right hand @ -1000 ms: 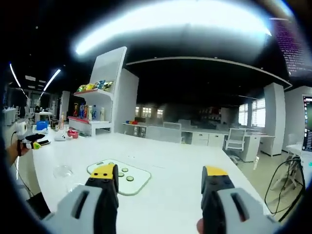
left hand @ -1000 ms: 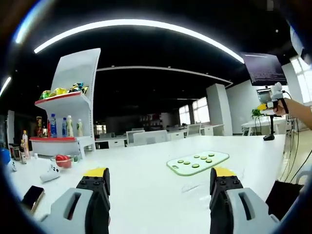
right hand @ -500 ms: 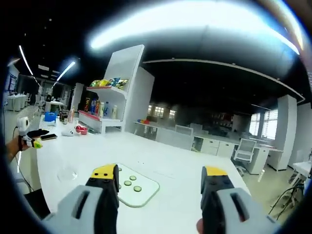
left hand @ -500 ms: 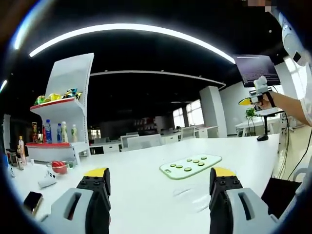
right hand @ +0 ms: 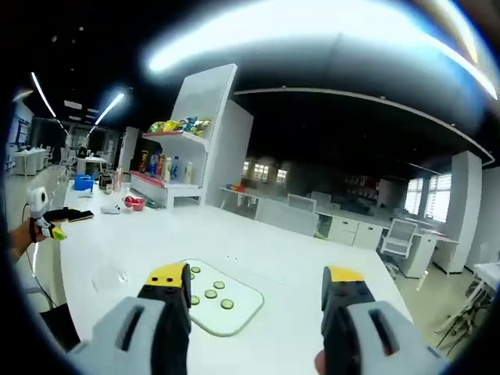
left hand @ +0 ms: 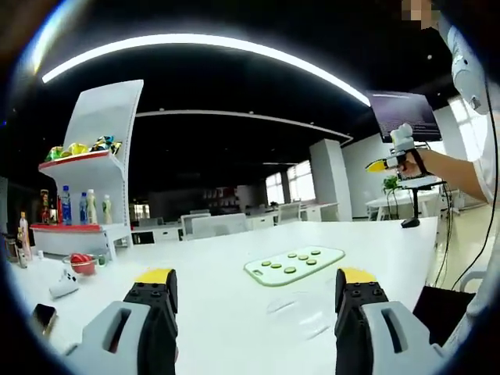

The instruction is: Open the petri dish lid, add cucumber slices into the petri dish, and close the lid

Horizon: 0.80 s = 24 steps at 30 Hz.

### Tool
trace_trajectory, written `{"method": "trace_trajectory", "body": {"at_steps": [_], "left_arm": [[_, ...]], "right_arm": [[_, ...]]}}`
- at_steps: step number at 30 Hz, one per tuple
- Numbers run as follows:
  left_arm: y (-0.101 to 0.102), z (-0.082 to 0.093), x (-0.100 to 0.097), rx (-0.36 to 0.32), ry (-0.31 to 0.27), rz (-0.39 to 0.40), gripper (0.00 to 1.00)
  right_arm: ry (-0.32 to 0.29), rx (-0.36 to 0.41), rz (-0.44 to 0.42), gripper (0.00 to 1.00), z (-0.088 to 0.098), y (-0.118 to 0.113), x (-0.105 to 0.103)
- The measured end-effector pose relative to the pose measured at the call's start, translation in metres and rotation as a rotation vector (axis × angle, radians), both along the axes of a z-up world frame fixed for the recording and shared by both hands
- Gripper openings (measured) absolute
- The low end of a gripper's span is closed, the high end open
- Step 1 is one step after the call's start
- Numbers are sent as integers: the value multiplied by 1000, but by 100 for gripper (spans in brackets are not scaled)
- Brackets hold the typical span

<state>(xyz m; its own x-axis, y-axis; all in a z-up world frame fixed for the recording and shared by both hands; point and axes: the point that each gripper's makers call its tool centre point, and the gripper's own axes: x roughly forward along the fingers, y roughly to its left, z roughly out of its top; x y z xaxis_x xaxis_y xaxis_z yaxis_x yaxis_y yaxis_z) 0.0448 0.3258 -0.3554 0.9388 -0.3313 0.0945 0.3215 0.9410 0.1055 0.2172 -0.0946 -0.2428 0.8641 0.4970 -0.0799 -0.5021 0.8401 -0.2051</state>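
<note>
- The left gripper (left hand: 254,293) is held up above the white table (left hand: 219,266). Its two jaws stand wide apart, and there is nothing between them.
- The right gripper (right hand: 256,291) is also held up over the table, with its jaws wide apart and nothing in them.
- A pale green board (left hand: 293,265) lies flat out on the table, well apart from both grippers. Round cucumber slices (left hand: 290,261) sit on top of it in rows.
- In the left gripper view, the clear petri dish (left hand: 295,311) lies on the table just in front of the board, nearer the camera. It is hard to see because it is see-through, and it is not plain whether its lid is on.
- In the right gripper view, the dish sits to the left of the board, near the table's left edge.
- The table has a lot of bare white top around the board and dish.
- A white shelf (left hand: 94,168) with bottles and snacks stands at the far end of the table, well away from the board.
- A red thing (left hand: 80,262) lies near the shelf.
</note>
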Motion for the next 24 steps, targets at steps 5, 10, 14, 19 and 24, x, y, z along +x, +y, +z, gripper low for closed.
{"method": "trace_trajectory", "body": {"at_steps": [5, 10, 14, 19, 24], "left_arm": [[-8, -1, 3, 12, 15, -21, 83], [-18, 1, 1, 28, 17, -37, 83], [-21, 6, -3, 34, 6, -38, 83], [-24, 7, -7, 36, 6, -44, 83], [-26, 0, -10, 63, 24, -47, 83]], "right_arm": [[34, -36, 48, 66, -12, 26, 12], [47, -49, 82, 66, -16, 43, 23], [60, -48, 97, 65, -19, 49, 31], [108, -86, 115, 64, -38, 59, 48], [157, -132, 139, 63, -60, 75, 62]]}}
